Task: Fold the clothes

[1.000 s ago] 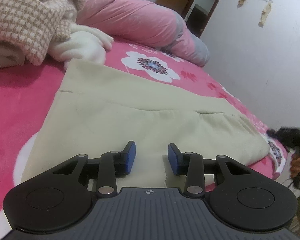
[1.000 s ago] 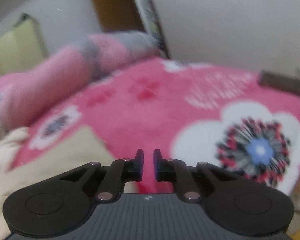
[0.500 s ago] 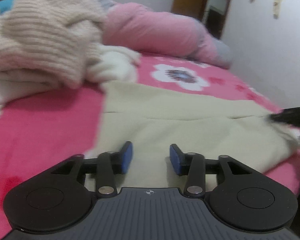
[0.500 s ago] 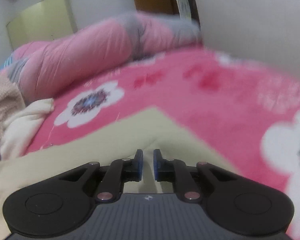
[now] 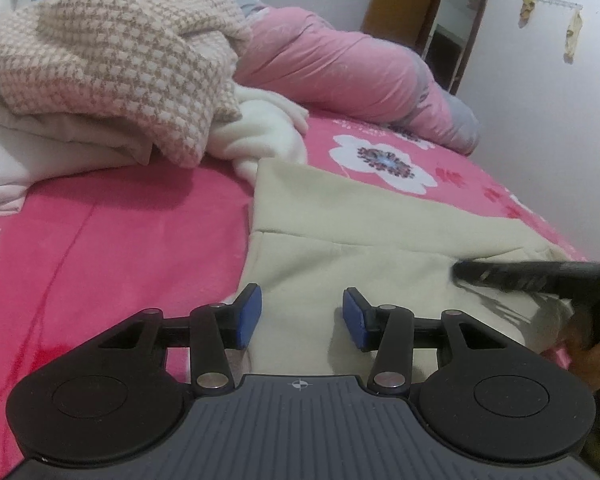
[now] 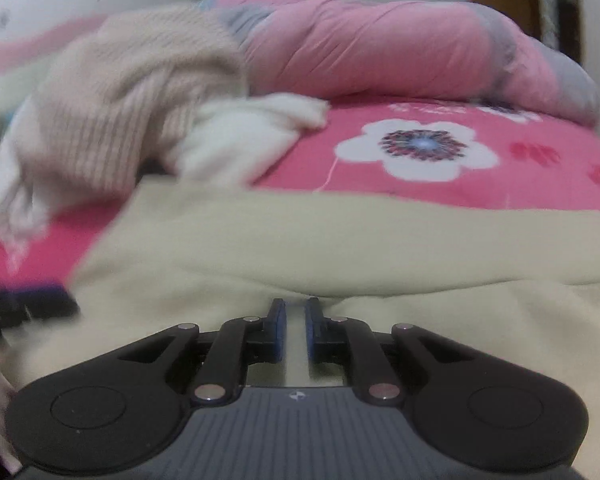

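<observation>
- Pink floral bedding covers the bed (image 5: 120,240) in the left wrist view, with a white wall and a wooden door frame seen behind it.
- A cream garment (image 5: 360,248) is spread flat on the bed, and a heap of unfolded clothes (image 5: 112,60) is piled behind it to the left.
- The left gripper (image 5: 302,316) is held low over the garment's near left edge, its jaws released and wide apart, with nothing between them.
- The right gripper (image 5: 520,276) is seen as a blurred dark bar over the garment's right side.
- In the right wrist view, the same garment (image 6: 340,236) fills the foreground, with a crease line running across just ahead of the right gripper (image 6: 296,328).
- Its jaws are drawn nearly together with a narrow gap; whether cloth is pinched cannot be told.
- For a clean fold, matching edges are best gripped on both sides and lifted evenly, so that the layers are kept aligned.
</observation>
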Motion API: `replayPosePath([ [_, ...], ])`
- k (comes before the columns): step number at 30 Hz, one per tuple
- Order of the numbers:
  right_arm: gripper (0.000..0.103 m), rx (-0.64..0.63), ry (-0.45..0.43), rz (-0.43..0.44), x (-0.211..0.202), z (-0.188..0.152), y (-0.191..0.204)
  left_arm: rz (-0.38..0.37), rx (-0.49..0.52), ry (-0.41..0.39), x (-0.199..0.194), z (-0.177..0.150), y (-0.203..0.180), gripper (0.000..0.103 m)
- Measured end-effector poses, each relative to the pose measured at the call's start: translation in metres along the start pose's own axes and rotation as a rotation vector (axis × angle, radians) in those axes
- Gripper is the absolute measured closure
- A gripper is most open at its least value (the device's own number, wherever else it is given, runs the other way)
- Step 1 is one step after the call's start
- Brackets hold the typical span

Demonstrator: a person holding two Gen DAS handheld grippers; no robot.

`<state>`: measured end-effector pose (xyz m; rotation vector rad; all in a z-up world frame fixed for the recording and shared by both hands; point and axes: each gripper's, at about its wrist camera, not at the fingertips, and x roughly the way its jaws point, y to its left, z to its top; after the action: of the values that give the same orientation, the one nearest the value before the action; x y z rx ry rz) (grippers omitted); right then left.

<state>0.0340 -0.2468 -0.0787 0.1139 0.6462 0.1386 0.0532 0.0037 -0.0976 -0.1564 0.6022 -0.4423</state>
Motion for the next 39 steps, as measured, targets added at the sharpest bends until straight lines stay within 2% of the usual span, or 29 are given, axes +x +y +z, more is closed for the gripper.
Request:
replayPosePath([
  [3, 0.092, -0.029, -0.063, 0.072, -0.012, 0.011, 0.002, 0.020, -0.020, -0.012, -0.004, -0.002, 0.008, 0.051],
  [5, 0.092, -0.058, -0.040, 0.101, 0.002, 0.011, 0.014, 0.039, -0.053, -0.018, -0.006, -0.002, 0.017, 0.051],
  [7, 0.092, -0.057, 0.067, 0.066, 0.036, 0.001, 0.016, 0.057, -0.096, -0.036, -0.013, -0.002, 0.028, 0.051],
  [9, 0.092, -0.051, 0.034, 0.066, 0.046, -0.006, 0.015, 0.078, -0.139, -0.060, -0.023, -0.001, 0.040, 0.051],
  [12, 0.092, -0.020, 0.042, 0.048, 0.028, 0.006, 0.019, 0.113, -0.172, -0.089, -0.039, -0.001, 0.057, 0.051],
  [14, 0.092, -0.064, -0.027, 0.079, 0.001, 0.010, 0.032, 0.128, -0.196, -0.099, -0.046, -0.002, 0.069, 0.051],
  [17, 0.092, -0.180, -0.128, 0.194, -0.036, 0.006, 0.057, 0.146, -0.226, -0.115, -0.056, -0.002, 0.080, 0.051],
  [18, 0.091, -0.232, -0.145, 0.247, -0.043, -0.003, 0.067, 0.148, -0.232, -0.119, -0.057, -0.002, 0.082, 0.051],
  [19, 0.091, -0.267, -0.121, 0.279, -0.042, -0.012, 0.075, 0.149, -0.236, -0.122, -0.058, -0.003, 0.083, 0.051],
  [22, 0.091, -0.368, -0.063, 0.219, -0.005, -0.062, 0.094, 0.149, -0.236, -0.122, -0.061, -0.005, 0.083, 0.051],
  [23, 0.090, -0.392, -0.085, 0.201, -0.005, -0.069, 0.098, 0.150, -0.235, -0.118, -0.062, -0.005, 0.082, 0.051],
  [27, 0.090, -0.355, -0.079, 0.186, -0.029, -0.042, 0.110, 0.151, -0.200, -0.132, -0.072, -0.005, 0.075, 0.051],
  [29, 0.090, -0.374, -0.160, 0.239, -0.045, -0.044, 0.115, 0.158, -0.180, -0.143, -0.076, -0.003, 0.070, 0.051],
  [31, 0.086, -0.384, -0.138, 0.264, -0.035, -0.055, 0.117, 0.153, -0.177, -0.153, -0.079, -0.002, 0.066, 0.051],
  [32, 0.082, -0.376, -0.083, 0.258, -0.019, -0.068, 0.116, 0.148, -0.178, -0.157, -0.080, -0.001, 0.064, 0.051],
  [34, 0.081, -0.350, -0.140, 0.260, -0.011, -0.087, 0.112, 0.133, -0.175, -0.158, -0.080, 0.002, 0.056, 0.051],
  [36, 0.081, -0.327, -0.133, 0.248, -0.018, -0.077, 0.113, 0.122, -0.155, -0.162, -0.080, 0.005, 0.046, 0.050],
  [38, 0.081, -0.275, -0.167, 0.243, -0.033, -0.065, 0.104, 0.110, -0.135, -0.164, -0.078, 0.009, 0.035, 0.049],
  [39, 0.081, -0.251, -0.191, 0.204, -0.041, -0.062, 0.094, 0.097, -0.123, -0.163, -0.075, 0.011, 0.028, 0.048],
])
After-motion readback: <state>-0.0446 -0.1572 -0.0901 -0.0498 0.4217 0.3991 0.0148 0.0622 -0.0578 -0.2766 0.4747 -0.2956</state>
